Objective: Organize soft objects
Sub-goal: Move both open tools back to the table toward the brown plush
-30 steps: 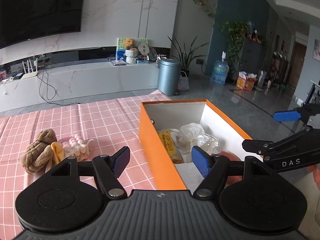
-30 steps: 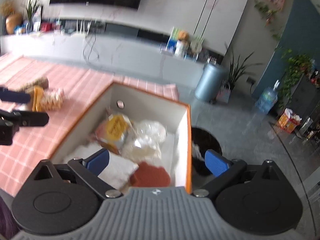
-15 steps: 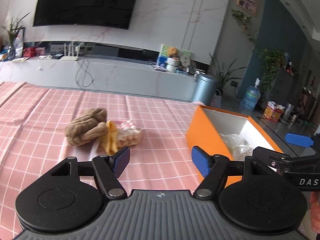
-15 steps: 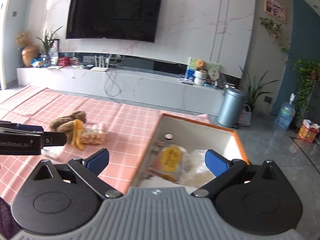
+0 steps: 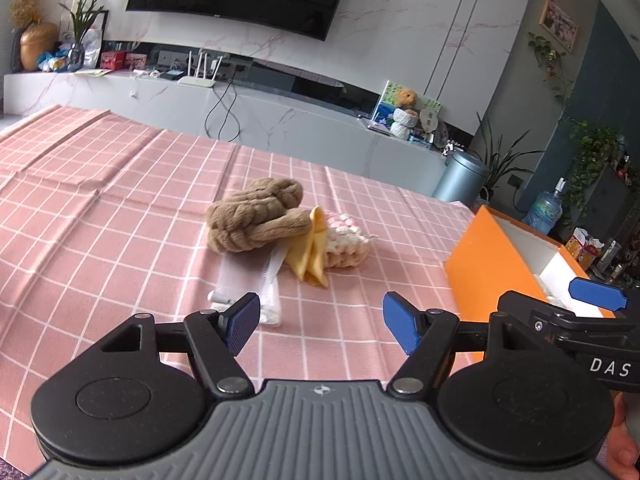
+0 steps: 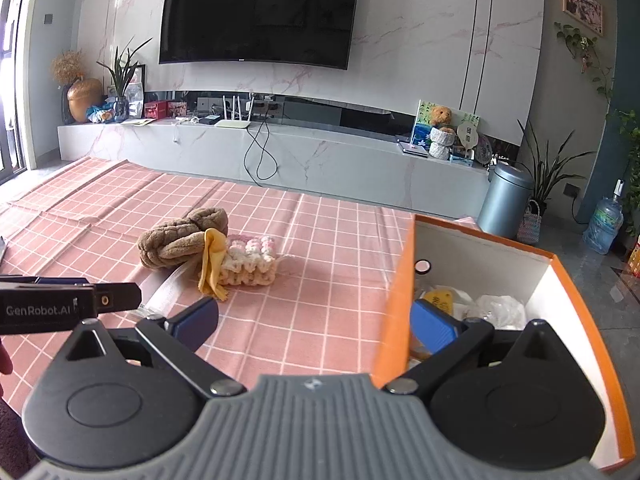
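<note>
Orange box (image 6: 394,300) beside tablecloth's (image 5: 120,208) right edge.

Brown plush toy (image 5: 256,216) fuzzy cloth; orange box (image 5: 486,264) matt cardboard; checked tablecloth (image 5: 120,208) woven.

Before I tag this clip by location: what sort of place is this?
Most likely a home living room: a wall-mounted television above a long marble media console, with potted houseplants beside it.
</note>
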Demonstrator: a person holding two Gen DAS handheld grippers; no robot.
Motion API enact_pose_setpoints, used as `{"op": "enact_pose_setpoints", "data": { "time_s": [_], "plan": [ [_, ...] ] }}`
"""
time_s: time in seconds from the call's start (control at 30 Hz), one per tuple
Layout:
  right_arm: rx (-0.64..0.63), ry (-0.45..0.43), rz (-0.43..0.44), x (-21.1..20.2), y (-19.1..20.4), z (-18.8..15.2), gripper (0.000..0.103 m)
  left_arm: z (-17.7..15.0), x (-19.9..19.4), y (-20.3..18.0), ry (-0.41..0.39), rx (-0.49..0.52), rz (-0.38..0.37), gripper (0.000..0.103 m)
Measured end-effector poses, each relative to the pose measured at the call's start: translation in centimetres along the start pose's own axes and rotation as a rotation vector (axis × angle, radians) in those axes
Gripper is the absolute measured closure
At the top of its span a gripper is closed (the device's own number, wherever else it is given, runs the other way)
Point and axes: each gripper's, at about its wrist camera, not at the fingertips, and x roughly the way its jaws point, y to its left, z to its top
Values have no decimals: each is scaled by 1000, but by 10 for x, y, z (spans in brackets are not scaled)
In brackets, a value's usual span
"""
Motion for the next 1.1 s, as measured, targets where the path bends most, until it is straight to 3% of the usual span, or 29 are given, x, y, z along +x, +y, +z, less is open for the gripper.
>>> {"op": "enact_pose_setpoints", "data": {
  "time_s": [0.37,0.53,0.63,0.73,1.1],
  "plan": [
    [-55,69,22,57,29,2,4,4,26,34,11,-55,44,20],
    [-10,82,38,88,39,12,11,18,43,45,7,-52,54,19],
    [20,83,47,104,44,18,24,28,55,48,6,-33,59,19],
    [41,102,61,120,49,23,28,41,68,50,3,2,61,19],
    [149,90,19,176,57,49,30,76,119,63,13,-54,35,17]
  ]
}}
